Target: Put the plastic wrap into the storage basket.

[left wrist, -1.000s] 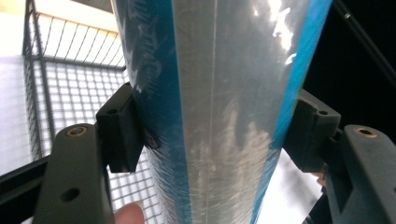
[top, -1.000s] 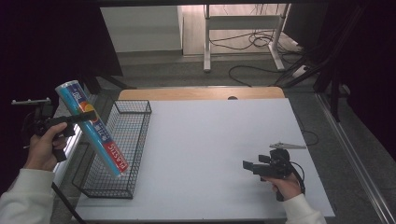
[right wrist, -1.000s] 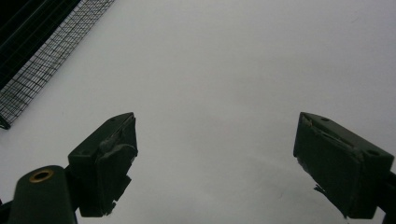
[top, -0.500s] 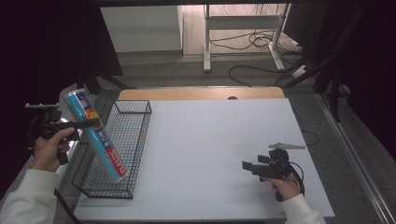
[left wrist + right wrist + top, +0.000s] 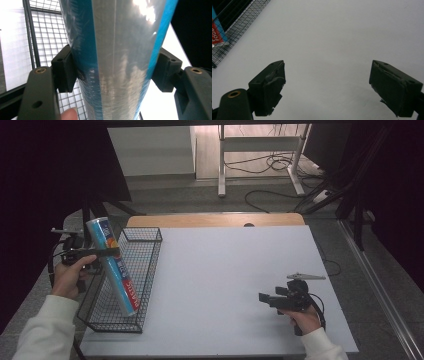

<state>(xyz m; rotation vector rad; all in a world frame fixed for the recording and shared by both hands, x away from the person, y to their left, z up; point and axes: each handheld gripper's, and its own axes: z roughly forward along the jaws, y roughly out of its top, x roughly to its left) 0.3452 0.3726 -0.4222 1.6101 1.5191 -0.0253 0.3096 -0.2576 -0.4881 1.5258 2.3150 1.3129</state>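
Left hand-held gripper (image 5: 102,252) clamps foil roll (image 5: 113,265), tilted, low end in wire basket (image 5: 142,270) at left. Risk: roll snags mesh or tips basket. Right hand-held gripper (image 5: 267,298) wide, near-right.

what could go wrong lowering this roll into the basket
The left gripper grips the glossy roll near its upper end, so the long lower part could swing or slip in the pads. The roll leans with its lower end inside the wire basket; it might snag the mesh or tip the light basket.
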